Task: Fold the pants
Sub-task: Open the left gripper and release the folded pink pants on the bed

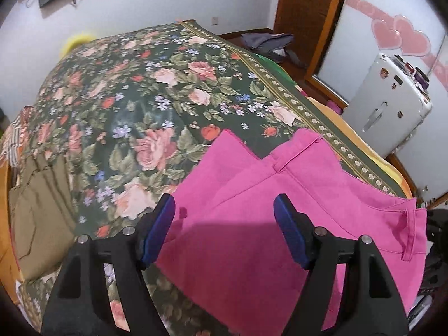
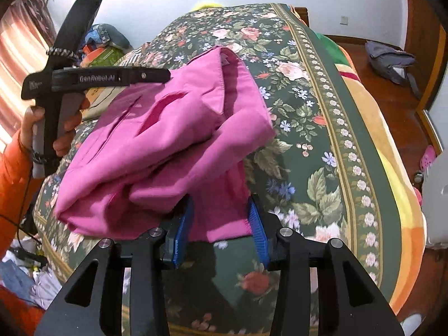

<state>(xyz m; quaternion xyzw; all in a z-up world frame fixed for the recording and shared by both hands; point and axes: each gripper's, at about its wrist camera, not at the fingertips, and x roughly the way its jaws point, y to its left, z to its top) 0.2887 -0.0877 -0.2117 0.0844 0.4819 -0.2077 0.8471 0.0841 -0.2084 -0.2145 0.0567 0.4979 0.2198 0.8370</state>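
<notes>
Pink pants (image 1: 280, 204) lie folded in layers on a floral bedspread (image 1: 134, 89). In the left wrist view my left gripper (image 1: 224, 224) is open just above the pants, holding nothing, its blue pads wide apart. In the right wrist view the pants (image 2: 168, 145) form a bunched, folded heap. My right gripper (image 2: 221, 224) is open with a pants edge between its blue pads, not clamped. The left gripper's body (image 2: 92, 78) shows at the upper left, held in a hand.
Olive clothing (image 1: 42, 212) lies at the bed's left side. A white fridge (image 1: 389, 103) stands to the right of the bed. A grey bag (image 2: 392, 61) lies on the wooden floor. Clothes are piled on the floor at the lower left (image 2: 28, 274).
</notes>
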